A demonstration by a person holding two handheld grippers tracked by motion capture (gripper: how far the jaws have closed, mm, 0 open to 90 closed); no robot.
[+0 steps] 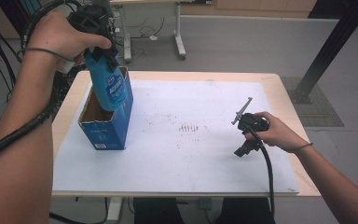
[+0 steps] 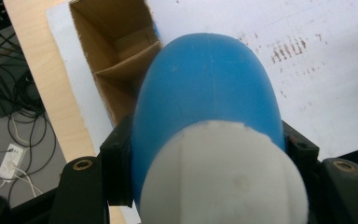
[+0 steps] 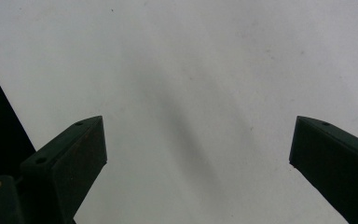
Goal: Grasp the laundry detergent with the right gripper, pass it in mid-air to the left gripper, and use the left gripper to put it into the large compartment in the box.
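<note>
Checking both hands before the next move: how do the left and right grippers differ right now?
The left gripper is raised over the open blue cardboard box, shut on a blue plastic bottle. The right gripper sits low over the white table mat, open and holding nothing. Both are black and hand-held.

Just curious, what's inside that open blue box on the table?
The blue box shows bare brown cardboard walls and a cardboard divider. The blue bottle, held by the left claw, hangs over its opening and covers part of the inside; the bottom cannot be seen.
</note>
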